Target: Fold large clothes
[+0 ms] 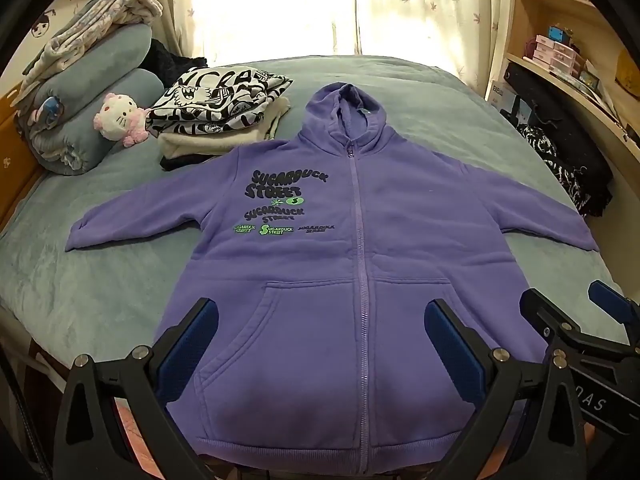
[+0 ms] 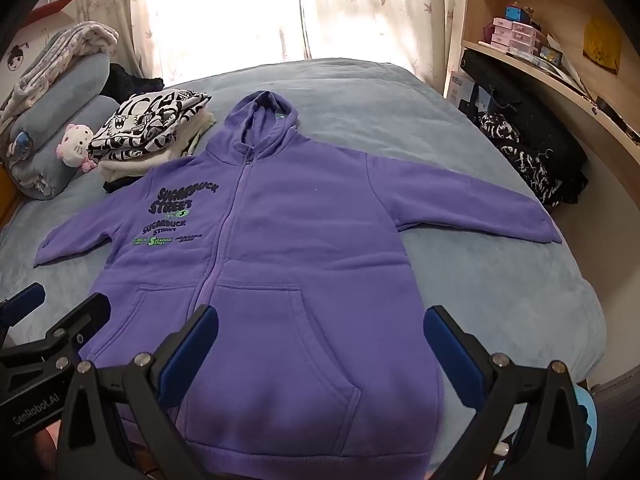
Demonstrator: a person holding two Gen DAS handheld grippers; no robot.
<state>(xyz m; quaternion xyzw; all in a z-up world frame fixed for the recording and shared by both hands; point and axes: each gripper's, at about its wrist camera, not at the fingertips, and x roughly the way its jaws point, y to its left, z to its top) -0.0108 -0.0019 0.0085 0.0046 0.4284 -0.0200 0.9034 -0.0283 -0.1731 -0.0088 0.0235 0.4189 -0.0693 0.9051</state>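
Both my claws, left [image 1: 320, 336] and right [image 2: 320, 340], spread wide, holding nothing, purple hoodie [image 1: 360, 240] flat right under them on the bed [image 1: 100, 300].

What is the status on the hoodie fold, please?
Left gripper and right gripper: open, empty, above the hem. Purple hoodie flat, zipped, sleeves spread. Folded pile beside one shoulder.

Left gripper [image 1: 322, 332], right gripper [image 2: 320, 338]: jaws wide.

Hoodie [image 1: 400, 240] flat on bed [image 1: 100, 300], hood toward curtains [image 1: 280, 8]. Folded clothes stack [image 1: 220, 120] at its left shoulder; shelves [image 1: 560, 40] right.
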